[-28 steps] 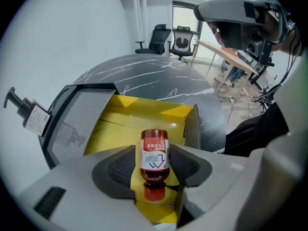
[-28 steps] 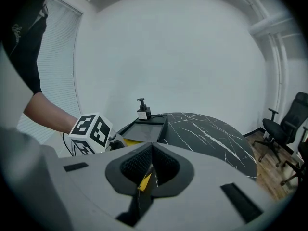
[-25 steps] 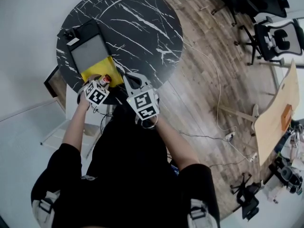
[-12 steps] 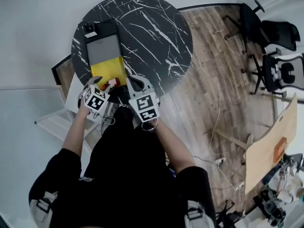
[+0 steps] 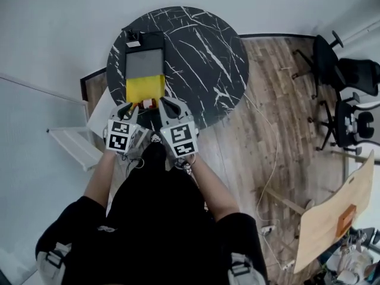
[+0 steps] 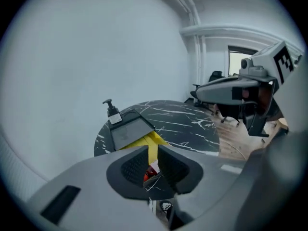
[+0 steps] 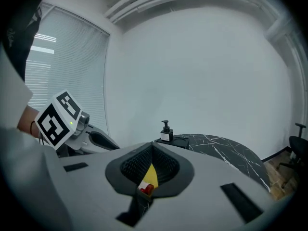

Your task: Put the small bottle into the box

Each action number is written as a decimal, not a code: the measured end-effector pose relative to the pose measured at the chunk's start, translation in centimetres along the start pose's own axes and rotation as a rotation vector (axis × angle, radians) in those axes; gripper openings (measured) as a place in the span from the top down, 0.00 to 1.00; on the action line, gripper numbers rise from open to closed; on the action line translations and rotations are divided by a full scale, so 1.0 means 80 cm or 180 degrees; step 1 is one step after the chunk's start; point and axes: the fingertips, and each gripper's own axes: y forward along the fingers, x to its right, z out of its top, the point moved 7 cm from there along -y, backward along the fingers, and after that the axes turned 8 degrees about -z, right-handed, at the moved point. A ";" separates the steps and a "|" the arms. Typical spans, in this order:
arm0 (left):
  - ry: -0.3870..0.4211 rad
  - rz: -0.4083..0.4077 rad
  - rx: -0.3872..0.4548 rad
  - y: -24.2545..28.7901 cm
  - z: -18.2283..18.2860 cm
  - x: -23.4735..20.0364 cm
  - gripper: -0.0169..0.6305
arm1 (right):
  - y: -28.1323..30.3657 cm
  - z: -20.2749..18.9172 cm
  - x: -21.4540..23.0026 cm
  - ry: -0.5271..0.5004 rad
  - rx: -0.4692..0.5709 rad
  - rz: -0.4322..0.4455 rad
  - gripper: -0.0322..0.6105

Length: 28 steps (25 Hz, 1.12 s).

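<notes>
The small red bottle (image 5: 144,104) with a white cap lies on the black marble table (image 5: 202,58), just in front of the box. The box (image 5: 145,88) is yellow inside, and its grey lid (image 5: 144,63) is folded back. My left gripper (image 5: 129,107) hovers at the table's near edge, left of the bottle. Its jaws are closing to a narrow gap with nothing between them. Through that gap the left gripper view shows the bottle (image 6: 150,171) further on. My right gripper (image 5: 168,103) is right of the bottle, its tips together. The bottle (image 7: 146,187) shows below them, apart from the pads.
A black pump dispenser (image 5: 132,38) stands behind the box at the table's far left. A white shelf (image 5: 74,144) is on the floor to the left. Office chairs (image 5: 347,76) and a cable (image 5: 270,159) lie on the wooden floor to the right.
The left gripper has drawn back from the bottle toward the table's near edge and its jaws have narrowed. The head camera has shifted, so the table now sits higher in view.
</notes>
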 end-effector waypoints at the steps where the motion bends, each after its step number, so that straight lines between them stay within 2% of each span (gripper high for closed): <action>1: -0.0066 0.0084 0.0093 -0.010 0.003 0.003 0.91 | -0.005 0.004 -0.001 0.0013 0.0035 0.0009 0.96; 3: -0.0188 0.0281 0.0275 -0.031 0.007 0.008 0.97 | -0.014 0.010 -0.004 0.0031 0.0098 0.0020 0.96; 7: -0.0402 0.0567 0.0601 -0.071 0.015 0.021 0.97 | -0.038 0.029 -0.010 -0.0050 0.0292 0.0010 0.96; 10: -0.0453 0.0686 0.0844 -0.100 0.027 0.033 0.97 | -0.055 0.045 -0.016 -0.0169 0.0444 0.0016 0.96; 19: -0.0229 0.0967 0.1603 -0.180 0.083 0.058 0.98 | -0.102 0.109 -0.023 -0.0232 0.0925 0.0007 0.96; 28: -0.0098 0.0923 0.1890 -0.210 0.106 0.079 0.98 | -0.138 0.152 -0.025 -0.0234 0.1201 -0.0044 0.96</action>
